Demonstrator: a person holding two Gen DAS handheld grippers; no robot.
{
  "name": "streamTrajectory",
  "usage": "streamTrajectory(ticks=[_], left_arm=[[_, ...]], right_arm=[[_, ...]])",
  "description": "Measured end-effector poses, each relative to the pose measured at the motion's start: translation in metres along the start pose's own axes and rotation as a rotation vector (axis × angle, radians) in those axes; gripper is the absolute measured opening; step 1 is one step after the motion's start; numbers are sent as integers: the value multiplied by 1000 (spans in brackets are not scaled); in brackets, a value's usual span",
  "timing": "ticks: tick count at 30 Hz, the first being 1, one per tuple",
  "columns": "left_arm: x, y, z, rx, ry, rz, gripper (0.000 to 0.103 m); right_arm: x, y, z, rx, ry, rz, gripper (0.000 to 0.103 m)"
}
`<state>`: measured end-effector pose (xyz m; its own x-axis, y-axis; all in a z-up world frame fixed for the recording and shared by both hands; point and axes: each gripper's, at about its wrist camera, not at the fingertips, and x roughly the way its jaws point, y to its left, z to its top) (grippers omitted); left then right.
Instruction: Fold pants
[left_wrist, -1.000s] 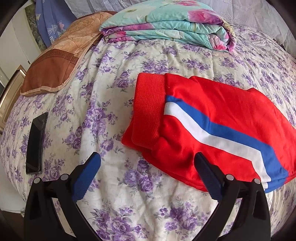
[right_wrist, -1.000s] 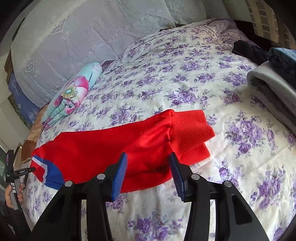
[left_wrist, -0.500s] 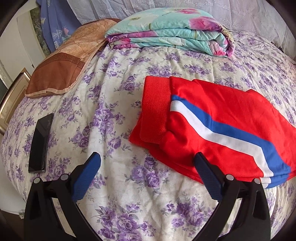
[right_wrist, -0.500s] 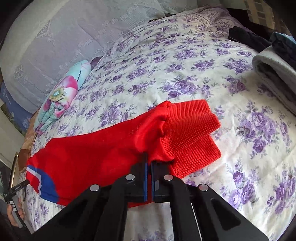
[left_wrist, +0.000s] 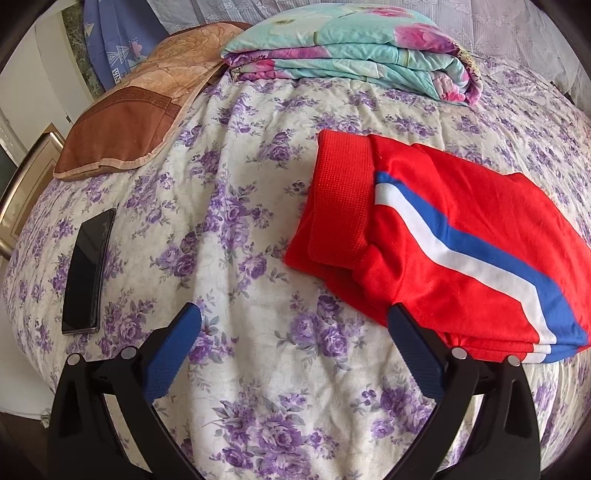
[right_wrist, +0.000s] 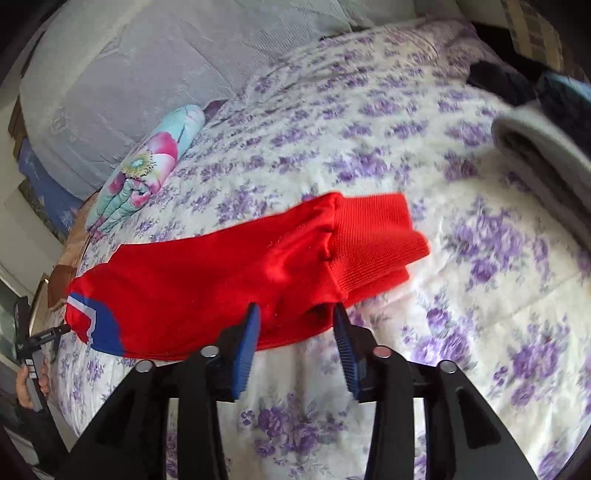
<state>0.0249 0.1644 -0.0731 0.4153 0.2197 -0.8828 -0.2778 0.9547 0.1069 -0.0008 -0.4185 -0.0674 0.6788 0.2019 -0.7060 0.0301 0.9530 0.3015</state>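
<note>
The red pants with a blue and white stripe lie folded lengthwise on the floral bedspread. In the left wrist view the ribbed waistband points left. My left gripper is open and empty, low over the bedspread, its right finger at the pants' near edge. In the right wrist view the pants stretch left, with the ribbed cuffs to the right. My right gripper is open, its jaws on either side of the pants' near edge by the cuffs.
A black phone lies on the bed at the left. A brown pillow and a folded floral quilt sit at the far side. Folded grey and dark clothes are stacked at the right.
My right gripper closed on the pants' edge near the cuffs half a second ago and has now opened again. The left gripper has drawn back a little, staying open.
</note>
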Motion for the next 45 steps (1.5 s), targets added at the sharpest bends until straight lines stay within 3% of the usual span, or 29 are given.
streamTrajectory(ticks=[2, 6, 8, 11, 15, 19, 22, 27, 31, 34, 38, 45], left_arm=[[0, 5, 0, -31, 20, -30, 99], [-5, 1, 0, -21, 8, 2, 99], [-3, -3, 2, -20, 36, -21, 99], [1, -7, 7, -50, 90, -126, 99], [10, -10, 13, -86, 116, -94, 98], [28, -8, 12, -159, 207, -175, 98], [27, -4, 8, -213, 201, -198, 98], [9, -6, 13, -205, 131, -222, 95], [13, -16, 16, -178, 140, -250, 70], [29, -19, 15, -214, 191, -292, 60], [27, -14, 15, -260, 173, -312, 55], [10, -5, 17, -277, 128, -311, 55]], right_arm=[[-13, -10, 8, 11, -54, -98, 62], [-37, -34, 15, 113, -203, -175, 66], [-36, -38, 19, 155, -240, -133, 67], [-26, -27, 33, 174, -263, -21, 69], [-3, 19, 53, 98, -262, 28, 78], [18, 60, 65, 15, -245, 133, 78], [29, 72, 64, -61, -313, 168, 79], [59, 58, 58, -53, -242, 154, 79], [56, 43, 58, -5, -261, 163, 79], [51, 39, 58, 10, -300, 148, 79], [46, 29, 59, 42, -335, 118, 79], [56, 30, 59, 66, -283, 162, 79]])
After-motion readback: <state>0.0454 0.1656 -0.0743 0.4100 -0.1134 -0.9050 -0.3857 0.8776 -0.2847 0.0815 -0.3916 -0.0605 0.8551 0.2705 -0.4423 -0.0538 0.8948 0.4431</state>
